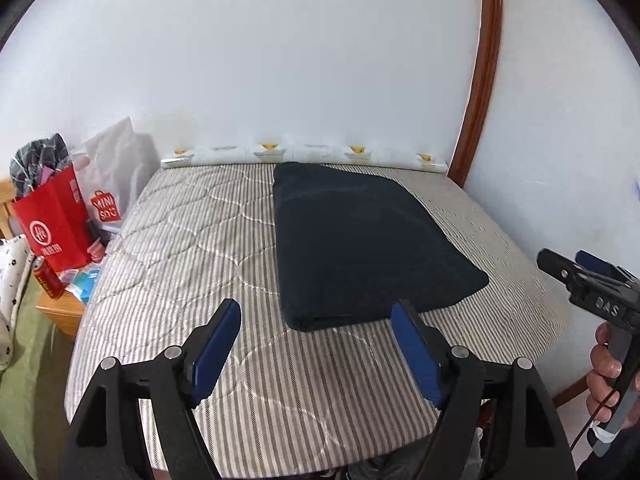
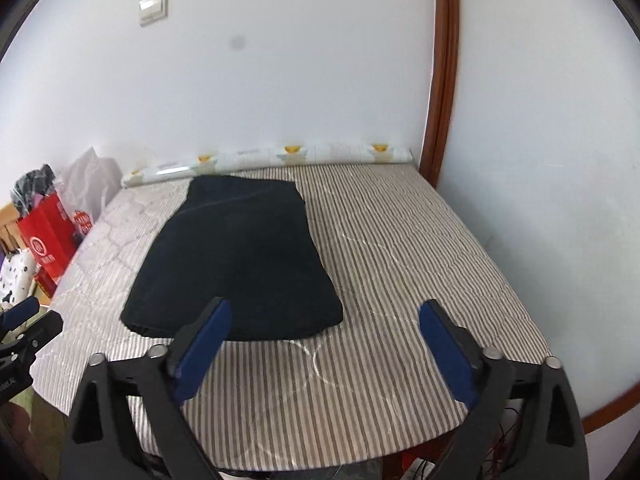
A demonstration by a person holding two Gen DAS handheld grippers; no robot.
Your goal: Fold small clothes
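Note:
A dark navy garment (image 1: 360,240) lies folded flat in a long rectangle on the striped quilted table cover (image 1: 192,264); it also shows in the right wrist view (image 2: 236,264). My left gripper (image 1: 316,312) is open and empty, hovering just before the garment's near edge. My right gripper (image 2: 324,312) is open and empty, near the garment's near right corner. The right gripper also shows at the right edge of the left wrist view (image 1: 576,268), held by a hand. The left gripper shows at the left edge of the right wrist view (image 2: 28,320).
A red paper bag (image 1: 56,224) and a white plastic bag (image 1: 108,184) stand on a wooden stand left of the table. A patterned roll (image 1: 304,154) lies along the table's far edge against the white wall. A brown wooden frame (image 1: 480,80) rises at the right.

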